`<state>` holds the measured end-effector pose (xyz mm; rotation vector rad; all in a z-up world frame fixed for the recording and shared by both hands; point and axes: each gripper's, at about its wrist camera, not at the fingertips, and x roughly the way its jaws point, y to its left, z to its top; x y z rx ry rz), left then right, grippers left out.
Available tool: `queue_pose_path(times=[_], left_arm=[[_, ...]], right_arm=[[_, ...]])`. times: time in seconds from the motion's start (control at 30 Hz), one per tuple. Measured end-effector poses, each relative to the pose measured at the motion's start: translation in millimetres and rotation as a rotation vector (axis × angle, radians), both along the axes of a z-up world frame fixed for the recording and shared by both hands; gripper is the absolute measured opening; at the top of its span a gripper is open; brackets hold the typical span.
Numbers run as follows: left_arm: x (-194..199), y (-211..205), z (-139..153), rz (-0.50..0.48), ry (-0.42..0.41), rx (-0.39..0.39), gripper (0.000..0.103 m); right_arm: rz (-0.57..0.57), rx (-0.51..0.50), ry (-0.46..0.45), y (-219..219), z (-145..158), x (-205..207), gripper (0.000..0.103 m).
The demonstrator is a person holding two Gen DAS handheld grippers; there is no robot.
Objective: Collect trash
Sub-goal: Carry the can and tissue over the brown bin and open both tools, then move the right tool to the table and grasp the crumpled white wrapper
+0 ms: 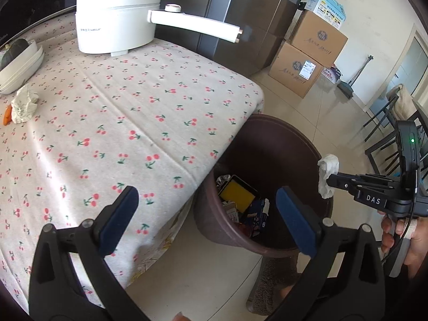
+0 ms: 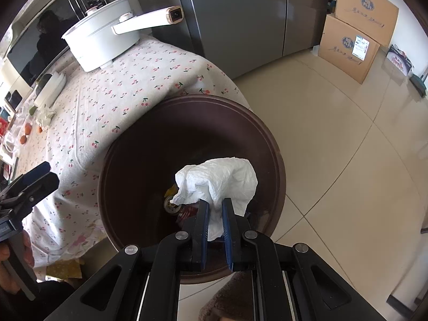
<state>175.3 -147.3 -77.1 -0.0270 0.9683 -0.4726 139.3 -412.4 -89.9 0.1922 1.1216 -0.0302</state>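
Tissue (image 2: 222, 179) hung pinched in my right claw (image 2: 215, 208) above bin (image 2: 272, 144); left claw (image 1: 206, 214) spread empty. Next: release.

Cherry-print tablecloth (image 1: 128, 123) — dark-brown bin (image 2: 270, 144) — white tissue (image 2: 222, 179).

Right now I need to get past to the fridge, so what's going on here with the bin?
A person is clearing trash with two hand-held grippers. The right gripper is shut on a crumpled white tissue, held over the open brown trash bin beside the table. The left gripper is open and empty. Another crumpled tissue waits on the tablecloth.
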Motion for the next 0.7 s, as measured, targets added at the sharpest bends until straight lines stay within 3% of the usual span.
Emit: queue_pose_path(times=[0.03, 0.07, 0.1, 0.17, 0.7], left_arm=[[-0.8, 5.9, 2.3, 0.007, -0.002, 0.005, 0.102], [-0.9, 11.5, 4.2, 0.014, -0.005, 0.01, 0.102], [-0.8, 17.3, 5.9, 0.022, -0.006, 0.015, 0.102], [0.0, 29.6, 8.8, 0.041, -0.006, 0.03, 0.102], [-9.9, 144.4, 27.6, 0.209, -0.002, 0.064, 0.102]], right_arm=[[-0.002, 0.001, 0.003, 2.0, 0.5, 1.8, 0.015], [-0.007, 0.005, 0.011, 4.0, 0.8, 4.2, 0.026], [-0.014, 0.009, 0.019, 5.9, 1.3, 6.4, 0.048], [-0.033, 0.015, 0.004, 10.4, 5.4, 8.1, 0.072], [0.055, 0.011, -0.019, 89.6, 27.5, 34.3, 0.078]])
